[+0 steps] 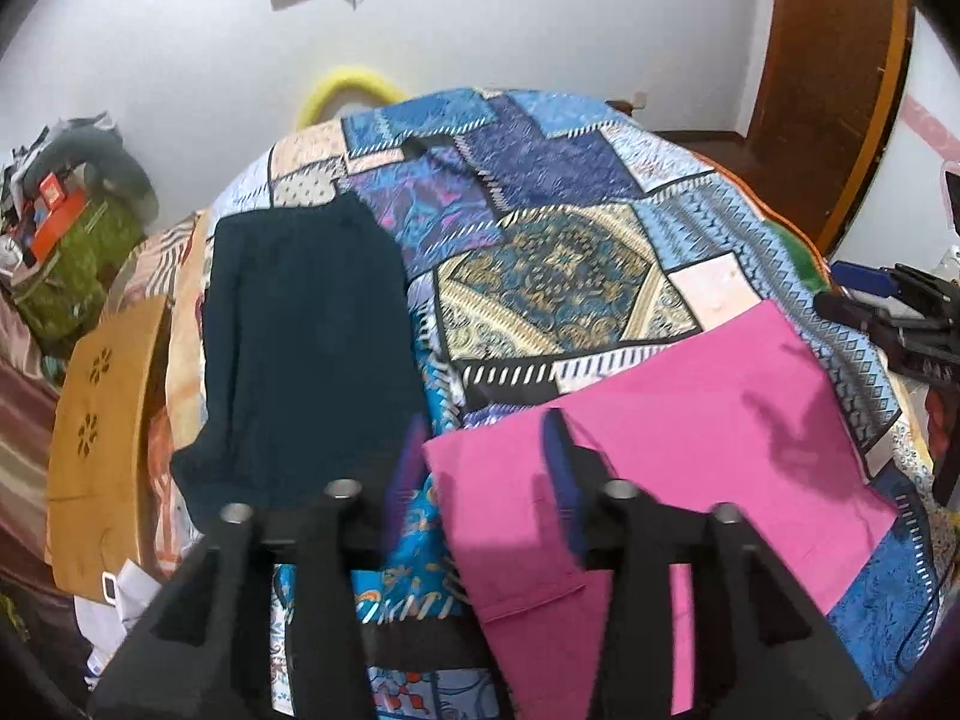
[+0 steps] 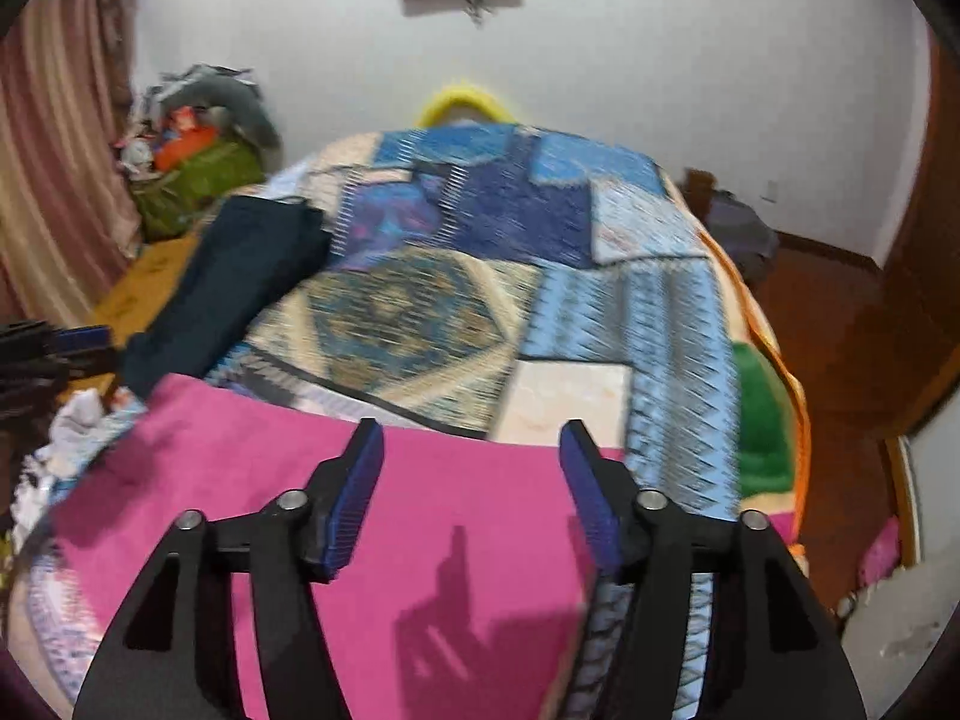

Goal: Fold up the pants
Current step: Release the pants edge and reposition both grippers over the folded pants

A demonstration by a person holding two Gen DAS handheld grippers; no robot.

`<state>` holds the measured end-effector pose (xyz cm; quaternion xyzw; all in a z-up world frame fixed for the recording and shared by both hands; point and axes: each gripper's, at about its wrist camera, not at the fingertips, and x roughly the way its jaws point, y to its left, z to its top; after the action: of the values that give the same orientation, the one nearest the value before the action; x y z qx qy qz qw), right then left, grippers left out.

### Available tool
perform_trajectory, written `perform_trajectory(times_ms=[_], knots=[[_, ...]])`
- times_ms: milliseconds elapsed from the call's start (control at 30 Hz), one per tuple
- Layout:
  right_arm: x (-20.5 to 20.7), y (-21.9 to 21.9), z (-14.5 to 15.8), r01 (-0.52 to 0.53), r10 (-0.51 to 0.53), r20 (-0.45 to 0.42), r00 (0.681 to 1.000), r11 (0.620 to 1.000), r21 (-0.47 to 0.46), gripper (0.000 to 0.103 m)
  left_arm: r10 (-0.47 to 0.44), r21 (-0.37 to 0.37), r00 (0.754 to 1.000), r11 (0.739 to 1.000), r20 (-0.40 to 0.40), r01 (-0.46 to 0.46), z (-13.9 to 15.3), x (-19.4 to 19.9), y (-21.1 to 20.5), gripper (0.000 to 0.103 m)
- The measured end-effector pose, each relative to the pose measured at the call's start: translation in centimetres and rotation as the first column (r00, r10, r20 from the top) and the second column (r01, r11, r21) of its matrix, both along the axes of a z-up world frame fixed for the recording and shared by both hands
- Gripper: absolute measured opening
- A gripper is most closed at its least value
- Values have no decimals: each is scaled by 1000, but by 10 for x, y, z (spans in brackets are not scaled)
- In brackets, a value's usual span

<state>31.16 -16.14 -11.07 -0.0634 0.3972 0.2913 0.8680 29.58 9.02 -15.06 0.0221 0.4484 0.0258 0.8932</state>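
Note:
Pink pants lie flat and folded on the patchwork bedspread, near the front edge. My left gripper is open above the pants' left edge and holds nothing. My right gripper is open above the pants near their right edge, also empty; it shows at the right border of the left wrist view. A dark teal garment lies folded on the bed's left side, and shows in the right wrist view.
A tan cardboard piece and a clutter pile with a green bag sit left of the bed. A wooden door and floor lie to the right. A yellow ring rises behind the bed.

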Motion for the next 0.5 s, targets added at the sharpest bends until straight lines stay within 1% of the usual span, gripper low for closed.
perform_trajectory(times_ms=[33,133,200,300,367,433,500], knots=[[-5,6,2,-23,23,4,1000,1000,13,62,-7,-3,1000,1000,4,7,1,2,-3,58],[-14,27,0,-85,85,-12,996,996,33,62,-16,-1,1000,1000,1,16,-2,6,-8,70],[-17,41,-7,-125,127,-40,991,991,50,62,-20,3,1000,1000,-23,20,-9,12,-10,72],[-16,58,-25,-153,157,-105,982,987,44,62,-34,-1,997,999,-76,34,-24,19,-9,74],[-14,67,-41,-159,163,-158,974,987,37,62,-42,-14,991,999,-124,40,-38,24,-7,74],[-13,74,-55,-160,161,-211,964,987,23,62,-45,-19,984,999,-171,43,-50,28,-6,76],[-10,79,-74,-159,152,-286,946,987,-1,64,-50,-28,975,999,-218,45,-64,31,-5,77]])
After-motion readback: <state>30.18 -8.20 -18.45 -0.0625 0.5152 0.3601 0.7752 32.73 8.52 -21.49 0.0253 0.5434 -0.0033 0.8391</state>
